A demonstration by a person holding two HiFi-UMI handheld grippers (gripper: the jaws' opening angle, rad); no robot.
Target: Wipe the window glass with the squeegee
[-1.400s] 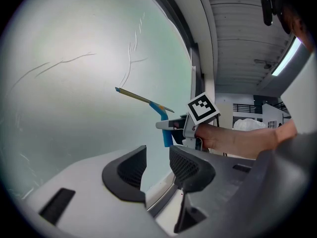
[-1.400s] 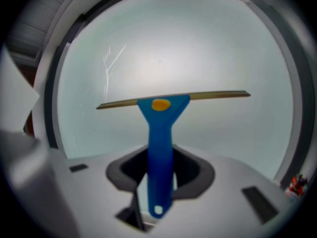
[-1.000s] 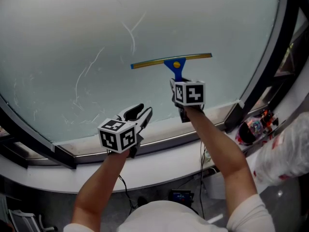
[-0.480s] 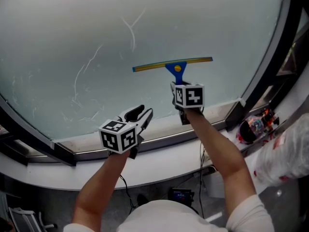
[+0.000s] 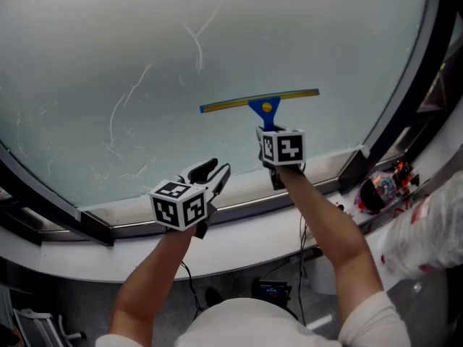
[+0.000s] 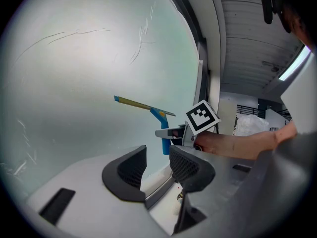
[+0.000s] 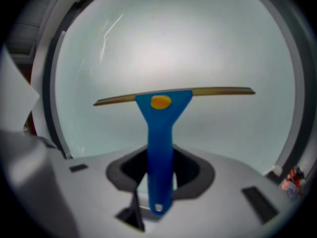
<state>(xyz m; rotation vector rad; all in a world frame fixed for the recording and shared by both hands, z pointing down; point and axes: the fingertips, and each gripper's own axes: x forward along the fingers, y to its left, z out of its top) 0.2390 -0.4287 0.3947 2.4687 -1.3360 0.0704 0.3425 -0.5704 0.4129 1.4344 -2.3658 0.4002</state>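
Note:
The squeegee [image 5: 262, 104] has a blue handle and a long yellow-edged blade that lies level against the pale window glass [image 5: 145, 42]. My right gripper [image 5: 272, 131] is shut on its handle just below the blade. In the right gripper view the squeegee [image 7: 161, 128] stands upright between the jaws of the right gripper [image 7: 161, 170], its blade flat on the glass [image 7: 173, 43]. My left gripper [image 5: 215, 170] hangs open and empty lower left, near the sill. Past the left gripper [image 6: 157, 163], its own view shows the squeegee [image 6: 159, 119] at the middle right. Thin streaks mark the glass at the upper left.
A white sill [image 5: 239, 194] runs under the glass, with a dark frame bar [image 5: 405, 85] at the right. A red-and-black object [image 5: 380, 186] and a white plastic bag [image 5: 427, 223] sit to the lower right. Cables [image 5: 307, 237] hang below the sill.
The right gripper has drawn the squeegee a little way down the glass, blade still level. The left gripper has barely moved.

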